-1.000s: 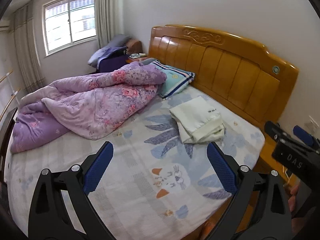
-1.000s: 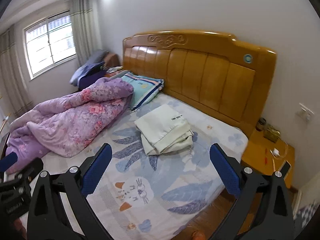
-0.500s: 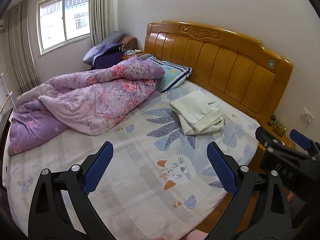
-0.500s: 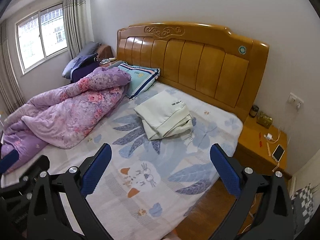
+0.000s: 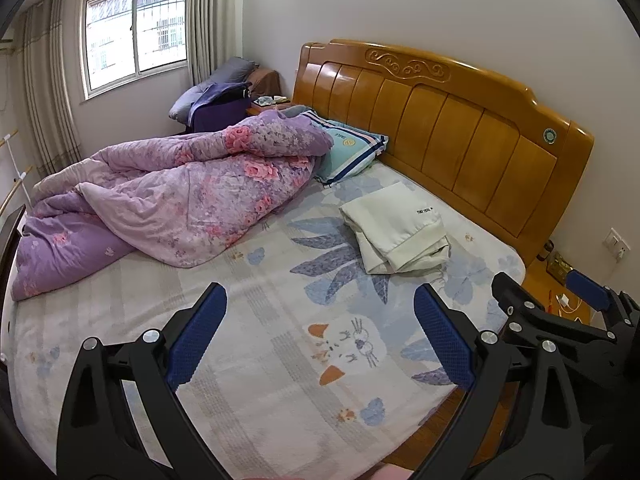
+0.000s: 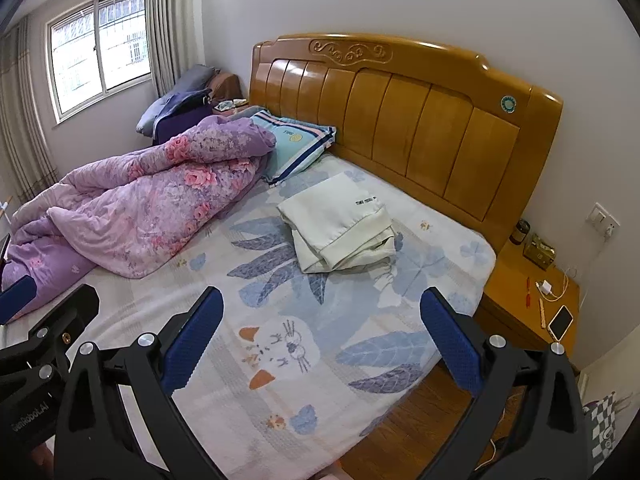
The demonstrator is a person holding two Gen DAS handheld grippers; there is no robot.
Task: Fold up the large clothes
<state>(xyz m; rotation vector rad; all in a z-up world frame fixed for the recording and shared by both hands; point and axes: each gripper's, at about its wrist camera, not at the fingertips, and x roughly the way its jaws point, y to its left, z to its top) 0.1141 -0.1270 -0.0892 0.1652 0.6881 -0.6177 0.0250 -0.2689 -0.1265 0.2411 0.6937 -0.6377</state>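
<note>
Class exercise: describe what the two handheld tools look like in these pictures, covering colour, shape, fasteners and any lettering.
Both the left tool and the right tool have black angular frames with cut-out openings and silver round bolts. Each finger ends in a blue pad with a fine textured surface. White lettering on the left tool's black body shows in the right wrist view. No cables or sleeves show.

Bare bedsheet (image 5: 280, 352) fills the frame's centre; purple quilt (image 5: 172, 208) blocks left; folded cream garment (image 5: 394, 232) lies centre-right.

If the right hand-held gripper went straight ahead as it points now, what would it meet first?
Probably the bedsheet near its cat print; the right hand-held gripper is open, empty, above the bed. The folded cream garment lies farther on. Depth is uncertain.
</note>
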